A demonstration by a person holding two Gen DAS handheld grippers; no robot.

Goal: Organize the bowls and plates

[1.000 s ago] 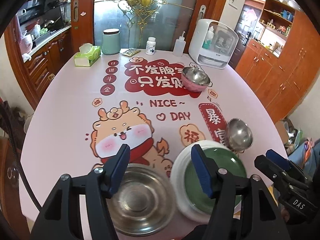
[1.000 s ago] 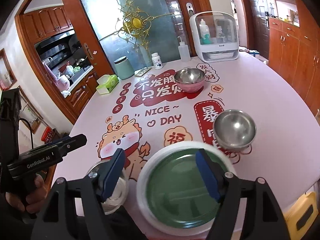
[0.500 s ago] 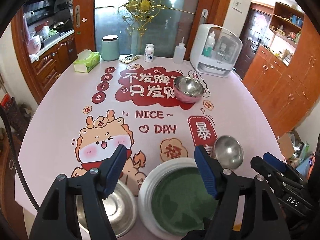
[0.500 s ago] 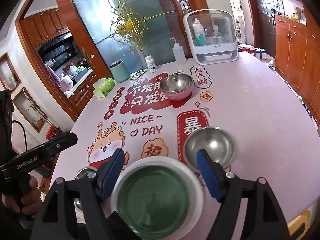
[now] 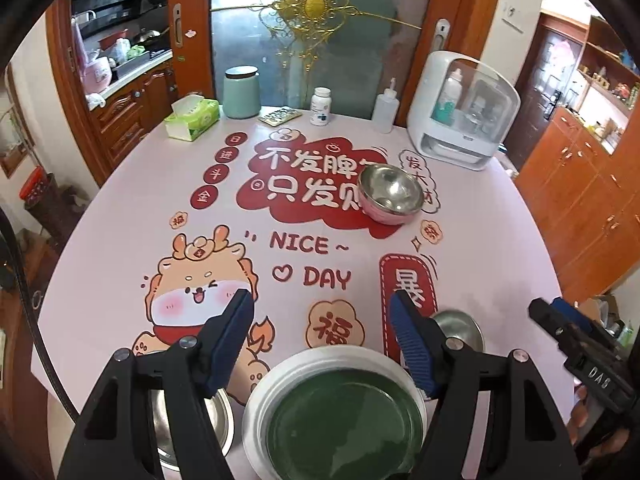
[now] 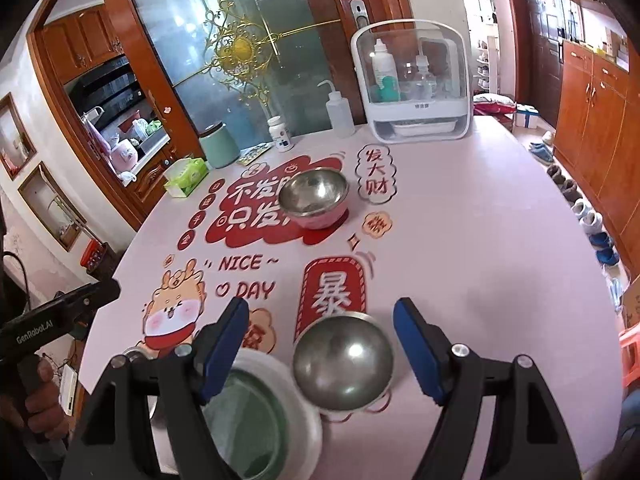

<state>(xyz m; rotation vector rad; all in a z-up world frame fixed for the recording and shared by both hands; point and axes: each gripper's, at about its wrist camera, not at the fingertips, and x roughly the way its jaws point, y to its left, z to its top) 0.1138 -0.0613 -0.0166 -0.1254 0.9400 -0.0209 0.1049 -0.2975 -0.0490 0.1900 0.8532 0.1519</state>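
A green plate with a white rim (image 5: 344,420) lies at the table's near edge, below my open left gripper (image 5: 324,332), which hangs above it without touching. A wide steel bowl (image 5: 192,412) sits left of the plate, half hidden by the left finger. A smaller steel bowl (image 6: 344,360) stands right of the plate (image 6: 256,416), under and between the fingers of my open right gripper (image 6: 320,340), untouched. A steel bowl with a pink outside (image 6: 314,198) rests farther back on the red print.
Along the far edge of the pink table (image 5: 120,220) stand a tissue box (image 5: 192,118), a green canister (image 5: 241,92), a pill bottle (image 5: 321,106), a squeeze bottle (image 5: 386,110) and a white cabinet (image 5: 464,112). Wooden cupboards stand to the right.
Both grippers drew back and shifted right. The left now frames the plate instead of the wide bowl, and the right frames the small bowl instead of the plate. The left jaws widened slightly.
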